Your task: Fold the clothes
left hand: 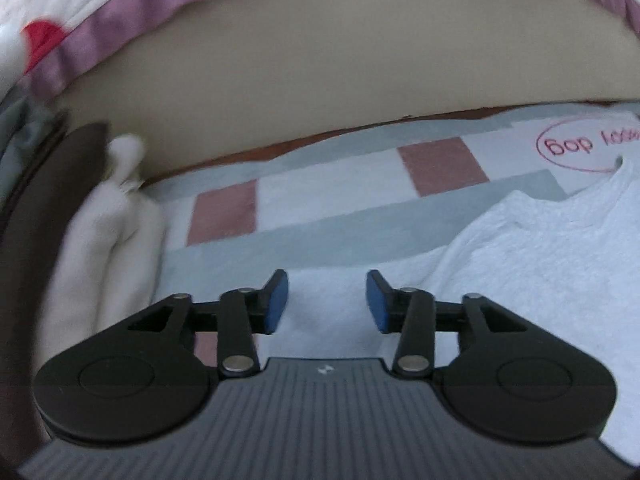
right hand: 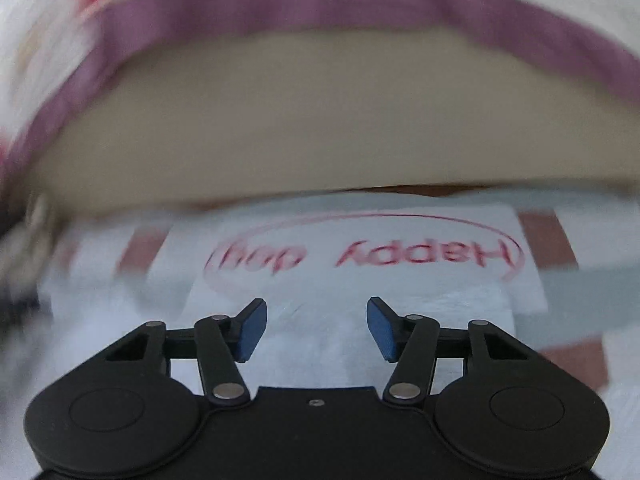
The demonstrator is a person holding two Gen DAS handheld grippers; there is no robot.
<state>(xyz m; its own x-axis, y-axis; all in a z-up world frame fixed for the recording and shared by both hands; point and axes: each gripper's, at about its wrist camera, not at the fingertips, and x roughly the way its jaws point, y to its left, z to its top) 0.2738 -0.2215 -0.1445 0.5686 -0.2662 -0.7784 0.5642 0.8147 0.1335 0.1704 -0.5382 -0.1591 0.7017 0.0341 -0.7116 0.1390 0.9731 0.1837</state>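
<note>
Left wrist: cream cloth bundle (left hand: 108,216) (blurred) left.

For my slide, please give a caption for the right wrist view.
Open right gripper above a white garment, facing an upside-down red "Happy dog" print.

right tongs (right hand: 316,328) agape, empty | above white garment (right hand: 348,320) | blurred

Beige wall (left hand: 300,72) behind checked bedcover (left hand: 320,196) (pink, grey, white squares)
</note>
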